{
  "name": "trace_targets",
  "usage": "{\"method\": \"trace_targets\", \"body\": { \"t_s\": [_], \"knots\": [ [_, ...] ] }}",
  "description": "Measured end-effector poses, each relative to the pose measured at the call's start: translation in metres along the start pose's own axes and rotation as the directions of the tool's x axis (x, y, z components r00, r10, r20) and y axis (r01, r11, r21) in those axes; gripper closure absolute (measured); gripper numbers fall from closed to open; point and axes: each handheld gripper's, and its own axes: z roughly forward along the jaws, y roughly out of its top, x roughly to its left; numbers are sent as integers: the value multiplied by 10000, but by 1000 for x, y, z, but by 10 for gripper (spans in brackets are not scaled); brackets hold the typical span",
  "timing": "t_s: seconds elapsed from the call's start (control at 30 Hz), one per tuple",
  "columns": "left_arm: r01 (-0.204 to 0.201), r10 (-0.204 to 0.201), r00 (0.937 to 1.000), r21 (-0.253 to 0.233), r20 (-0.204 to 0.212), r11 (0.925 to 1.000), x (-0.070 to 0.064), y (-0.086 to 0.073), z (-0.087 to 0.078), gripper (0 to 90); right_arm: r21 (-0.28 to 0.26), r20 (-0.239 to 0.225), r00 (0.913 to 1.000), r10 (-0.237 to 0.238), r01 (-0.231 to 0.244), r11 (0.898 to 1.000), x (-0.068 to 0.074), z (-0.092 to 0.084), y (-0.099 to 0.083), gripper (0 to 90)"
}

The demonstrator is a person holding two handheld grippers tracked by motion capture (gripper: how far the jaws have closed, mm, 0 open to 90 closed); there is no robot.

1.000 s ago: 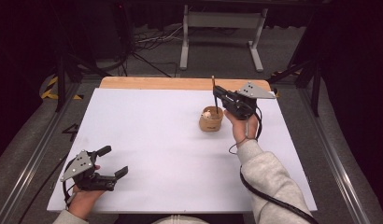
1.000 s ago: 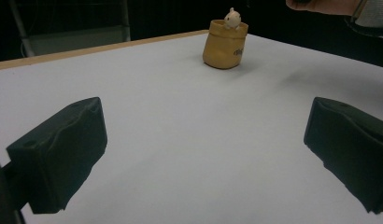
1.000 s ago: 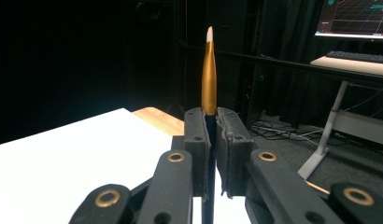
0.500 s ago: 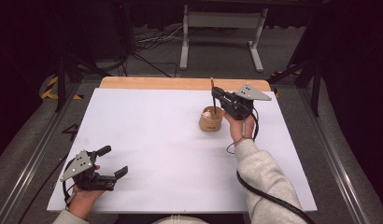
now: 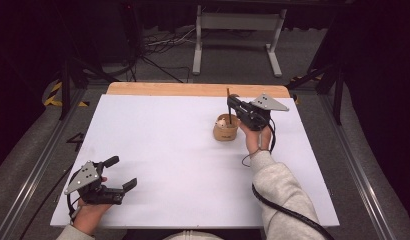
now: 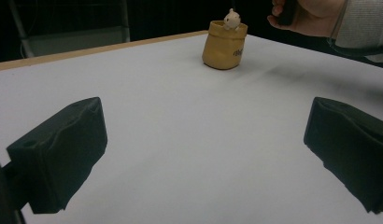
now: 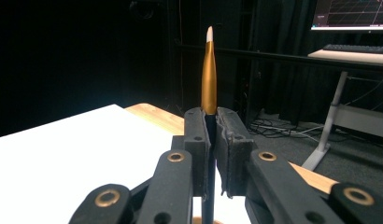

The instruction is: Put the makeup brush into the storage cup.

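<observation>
While the right gripper clamps its jaws on an upright pen directly above the tan pot, lower it straight in, keeping it vertical; the left gripper, jaws released, idles well apart on the tabletop.

A flat white rectangular tabletop sheet covers the table, leaving a strip of bare light wood along the far edge. On the white surface stands 1 small tan pouch-shaped holder, upright, toward the far right.
</observation>
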Motion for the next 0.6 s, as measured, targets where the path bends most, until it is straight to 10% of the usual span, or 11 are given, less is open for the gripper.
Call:
{"method": "trace_targets", "body": {
  "t_s": [0.6],
  "knots": [
    [-7,7,10000,-28,18,10000,-1,1,-1,4,285,57,9995,302,-304,9991,-2,3,-19,833]
  ]
}}
